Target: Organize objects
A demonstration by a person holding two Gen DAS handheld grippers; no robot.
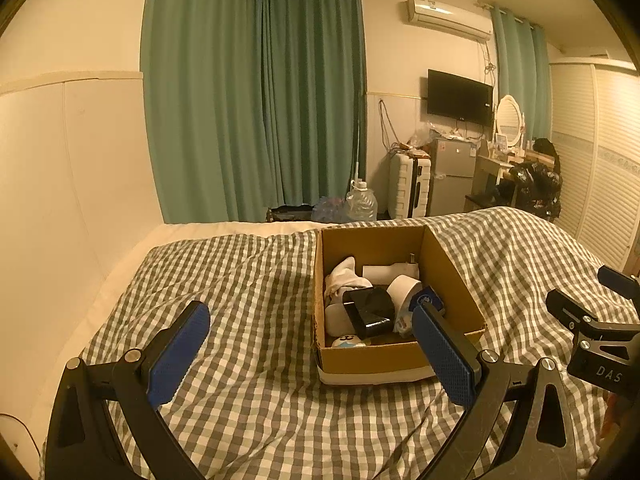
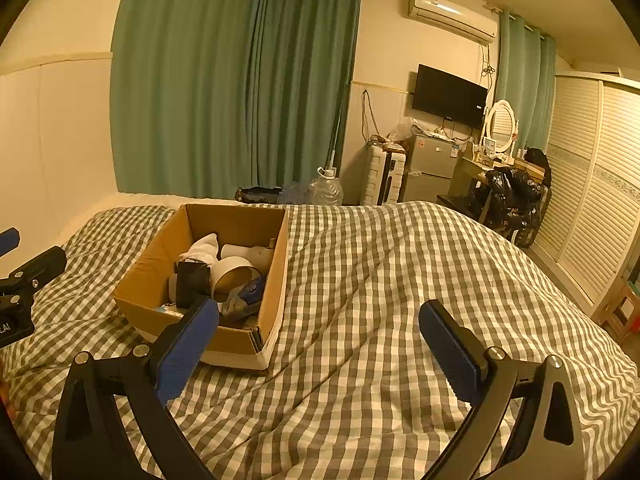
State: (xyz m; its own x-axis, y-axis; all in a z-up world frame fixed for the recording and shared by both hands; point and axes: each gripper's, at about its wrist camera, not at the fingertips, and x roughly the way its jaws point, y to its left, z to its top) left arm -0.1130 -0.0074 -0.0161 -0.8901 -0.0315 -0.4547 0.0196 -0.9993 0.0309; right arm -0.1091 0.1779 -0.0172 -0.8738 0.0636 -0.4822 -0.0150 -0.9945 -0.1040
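An open cardboard box (image 1: 452, 276) stands on the checked bedspread; it also shows in the right wrist view (image 2: 148, 264). Inside lie a white sock (image 1: 346, 274), a black box-like object (image 1: 370, 310), a white tape roll (image 1: 404, 286), a blue packet (image 1: 428, 298) and other small items. My left gripper (image 1: 312, 344) is open and empty, held just in front of the box's near left side. My right gripper (image 2: 320, 340) is open and empty, to the right of the box above the bedspread. The right gripper's body shows in the left wrist view (image 1: 592, 328).
The bed's checked cover (image 2: 380, 272) spreads around the box. Beyond the bed stand green curtains (image 1: 256, 100), a water jug (image 1: 361, 202), a white suitcase (image 1: 408, 186), a small fridge (image 1: 452, 174), a dressing table and louvred wardrobe doors (image 2: 592, 200) at right.
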